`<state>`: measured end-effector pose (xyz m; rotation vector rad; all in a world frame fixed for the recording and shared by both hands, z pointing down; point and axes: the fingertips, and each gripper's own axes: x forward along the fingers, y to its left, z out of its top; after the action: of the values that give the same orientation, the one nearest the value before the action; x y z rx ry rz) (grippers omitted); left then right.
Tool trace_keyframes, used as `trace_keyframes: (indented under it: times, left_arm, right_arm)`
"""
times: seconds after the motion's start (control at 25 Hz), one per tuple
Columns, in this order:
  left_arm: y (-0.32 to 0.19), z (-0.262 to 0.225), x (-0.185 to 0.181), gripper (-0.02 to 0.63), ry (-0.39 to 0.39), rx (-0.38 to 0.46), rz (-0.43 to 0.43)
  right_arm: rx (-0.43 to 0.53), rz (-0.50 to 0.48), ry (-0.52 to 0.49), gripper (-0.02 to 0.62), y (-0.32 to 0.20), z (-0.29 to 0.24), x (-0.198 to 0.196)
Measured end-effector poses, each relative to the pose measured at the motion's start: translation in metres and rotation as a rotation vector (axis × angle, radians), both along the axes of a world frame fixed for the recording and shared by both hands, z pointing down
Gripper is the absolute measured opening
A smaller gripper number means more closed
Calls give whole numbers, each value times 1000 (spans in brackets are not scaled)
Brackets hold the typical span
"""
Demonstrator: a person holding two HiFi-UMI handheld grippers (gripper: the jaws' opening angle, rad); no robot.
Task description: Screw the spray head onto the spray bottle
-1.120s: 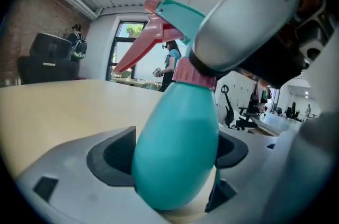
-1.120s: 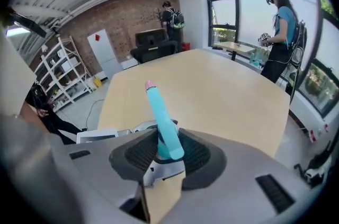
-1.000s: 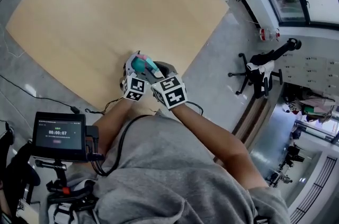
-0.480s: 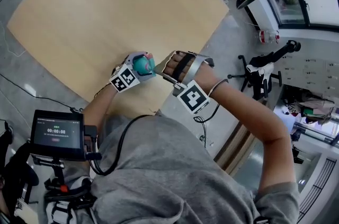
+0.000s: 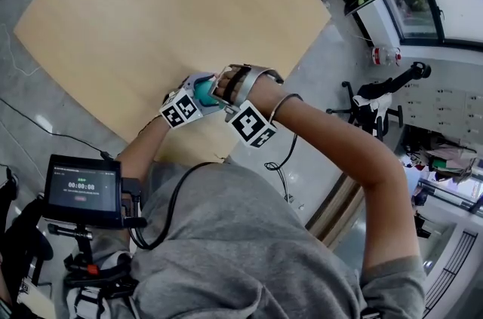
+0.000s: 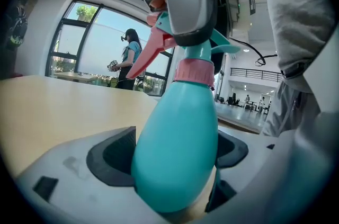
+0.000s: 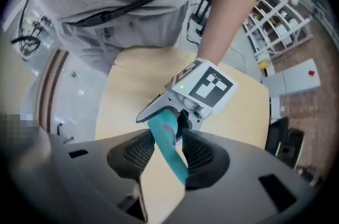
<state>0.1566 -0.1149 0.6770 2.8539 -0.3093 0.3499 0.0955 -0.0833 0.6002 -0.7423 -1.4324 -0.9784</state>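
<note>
A teal spray bottle (image 6: 177,154) stands upright on the wooden table (image 5: 151,8), and my left gripper (image 6: 177,164) is shut on its wide body. A pink collar (image 6: 194,70) joins it to the grey, teal and pink spray head (image 6: 190,6). In the head view my left gripper (image 5: 198,93) holds the bottle (image 5: 202,91) near the table's front edge. My right gripper (image 5: 219,87) reaches in from the right at the top. In the right gripper view the spray head (image 7: 168,138) lies slanted between the jaws of my right gripper (image 7: 168,151). They are closing, with a gap still showing on the left side.
The bottle is close to the table's near edge, with floor below. A small monitor (image 5: 83,189) on a stand is at lower left. An office chair (image 5: 373,99) stands on the floor to the right. A person (image 6: 130,59) stands by the far window.
My right gripper left the near side of the bottle, swung round to its right with the wrist turned, then moved in onto the spray head. The left gripper and bottle stayed put.
</note>
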Motion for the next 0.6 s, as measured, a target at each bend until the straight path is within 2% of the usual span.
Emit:
trace_keyframes:
  times: [0.08, 0.2, 0.36, 0.4, 0.48, 0.6]
  left_arm:
    - [1, 1, -1, 385, -3, -3, -21]
    - [-1, -2, -1, 385, 4, -1, -95]
    - [0, -5, 1, 385, -1, 29, -224]
    - [0, -5, 0, 385, -10, 39, -259]
    - [2, -5, -3, 385, -23, 47, -331]
    - [1, -3, -8, 385, -36, 33, -401]
  right_arm:
    - [-13, 229, -17, 158, -3, -2, -4]
    - [-20, 622, -46, 155, -10, -6, -7]
    - [-113, 1257, -164, 103, -13, -16, -2]
    - [-124, 1370, -183, 103, -12, -18, -2]
    - [-120, 1465, -191, 103, -8, -18, -3]
    - [-131, 1494, -180, 104, -8, -17, -6]
